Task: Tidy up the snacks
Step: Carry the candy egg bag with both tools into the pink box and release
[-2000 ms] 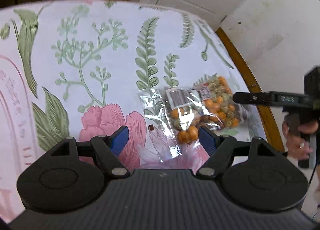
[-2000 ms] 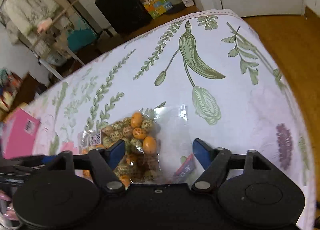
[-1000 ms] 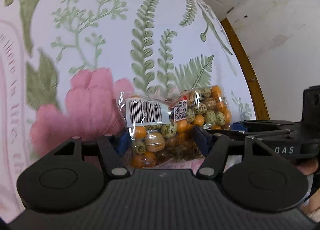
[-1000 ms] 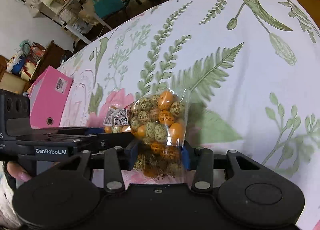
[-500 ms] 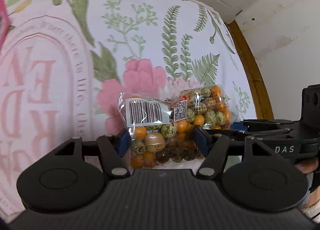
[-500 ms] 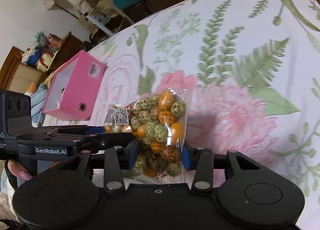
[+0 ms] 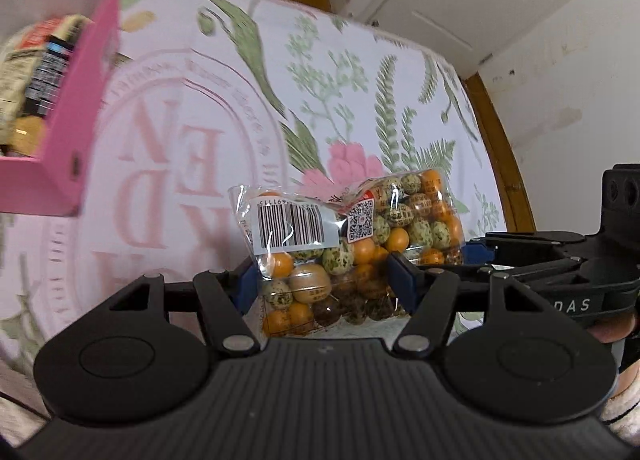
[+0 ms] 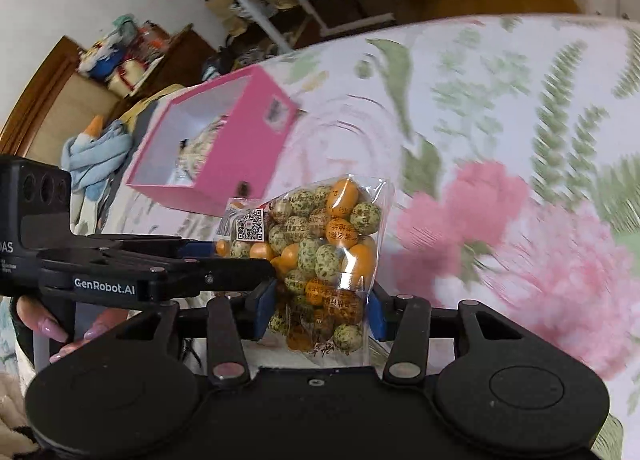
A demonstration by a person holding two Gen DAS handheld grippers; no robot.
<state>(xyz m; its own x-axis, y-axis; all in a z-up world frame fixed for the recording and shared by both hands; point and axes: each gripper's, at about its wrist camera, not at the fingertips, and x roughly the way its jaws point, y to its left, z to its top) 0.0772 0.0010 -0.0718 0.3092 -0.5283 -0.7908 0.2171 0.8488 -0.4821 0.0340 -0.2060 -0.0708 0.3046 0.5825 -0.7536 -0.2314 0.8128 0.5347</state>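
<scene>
Each gripper holds a clear bag of orange and speckled green candies, lifted above the floral tablecloth [image 7: 360,71]. My left gripper [image 7: 324,284] is shut on the bag with a barcode label [image 7: 304,252]. My right gripper [image 8: 318,314] is shut on the other candy bag [image 8: 328,252], which also shows in the left wrist view [image 7: 416,215] with a QR sticker. The two bags hang side by side, touching. A pink box [image 7: 60,131] with snack packets inside stands at the left; it also shows in the right wrist view [image 8: 224,143], up and left of the bags.
The table's wooden rim [image 7: 496,147] runs along the right, next to a white wall and door. Beyond the far edge in the right wrist view are cluttered shelves [image 8: 132,55], a rack and a blue cloth [image 8: 100,155].
Both grippers closed on the bags on the cloth, lifted them and carried them together toward the pink box, which has come into both views.
</scene>
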